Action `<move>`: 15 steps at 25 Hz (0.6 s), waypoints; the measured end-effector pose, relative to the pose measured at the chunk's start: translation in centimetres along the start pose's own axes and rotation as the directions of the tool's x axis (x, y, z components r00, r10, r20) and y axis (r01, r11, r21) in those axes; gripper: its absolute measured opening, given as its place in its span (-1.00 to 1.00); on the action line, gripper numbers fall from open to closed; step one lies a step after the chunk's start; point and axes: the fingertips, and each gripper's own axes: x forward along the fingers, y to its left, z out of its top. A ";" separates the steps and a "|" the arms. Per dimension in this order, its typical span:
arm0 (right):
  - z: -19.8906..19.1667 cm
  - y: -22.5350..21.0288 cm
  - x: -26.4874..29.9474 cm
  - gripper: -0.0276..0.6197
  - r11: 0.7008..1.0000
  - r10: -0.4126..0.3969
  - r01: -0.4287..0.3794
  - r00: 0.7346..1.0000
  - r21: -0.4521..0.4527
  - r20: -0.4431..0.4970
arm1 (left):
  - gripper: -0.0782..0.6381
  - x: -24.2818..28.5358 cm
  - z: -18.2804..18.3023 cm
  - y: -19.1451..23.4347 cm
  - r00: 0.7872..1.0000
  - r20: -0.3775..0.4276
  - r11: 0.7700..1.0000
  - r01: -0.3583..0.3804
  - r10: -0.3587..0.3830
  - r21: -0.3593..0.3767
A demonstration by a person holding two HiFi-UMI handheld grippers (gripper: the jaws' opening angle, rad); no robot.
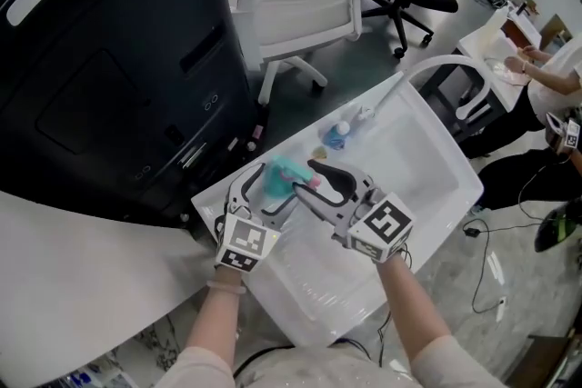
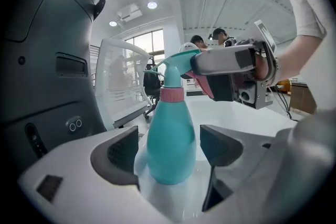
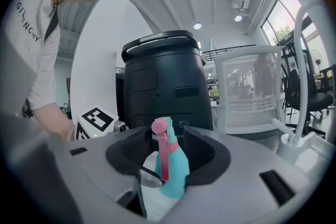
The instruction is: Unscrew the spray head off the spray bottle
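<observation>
While the teal spray bottle (image 1: 275,177) stands upright on the white table (image 1: 427,168), the left gripper (image 2: 170,147) brackets its rounded body low down. Its jaws stand wide apart and clear of the plastic on both sides. The right gripper (image 3: 168,150) faces it from the opposite side, level with the spray head (image 3: 161,131). Its jaws are parted too, with the pink trigger between them and not pressed. A small blue-capped bottle (image 1: 338,135) sits farther along the table.

White table (image 1: 427,161) carries spray bottle (image 1: 276,178), small blue bottle (image 1: 338,136).
</observation>
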 end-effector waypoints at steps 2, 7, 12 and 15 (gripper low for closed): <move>0.0 0.0 0.3 -0.31 1.000 0.010 -0.010 1.000 0.001 0.001 | 0.21 0.5 -0.2 0.0 1.000 0.002 1.000 0.001 -0.001 0.004; 0.1 0.3 1.1 -0.32 0.999 0.038 -0.038 0.999 -0.005 0.015 | 0.21 1.6 -0.6 -0.4 0.999 -0.009 0.998 0.034 -0.033 0.054; 1.0 0.2 1.0 -0.51 0.999 0.037 -0.036 0.998 -0.018 0.050 | 0.21 2.1 -0.5 -0.7 0.998 -0.006 0.994 0.055 -0.055 0.097; 1.1 0.4 1.0 -0.65 0.997 0.047 -0.044 0.997 -0.058 0.055 | 0.21 2.2 -0.4 -0.8 0.997 0.007 0.991 0.073 -0.074 0.109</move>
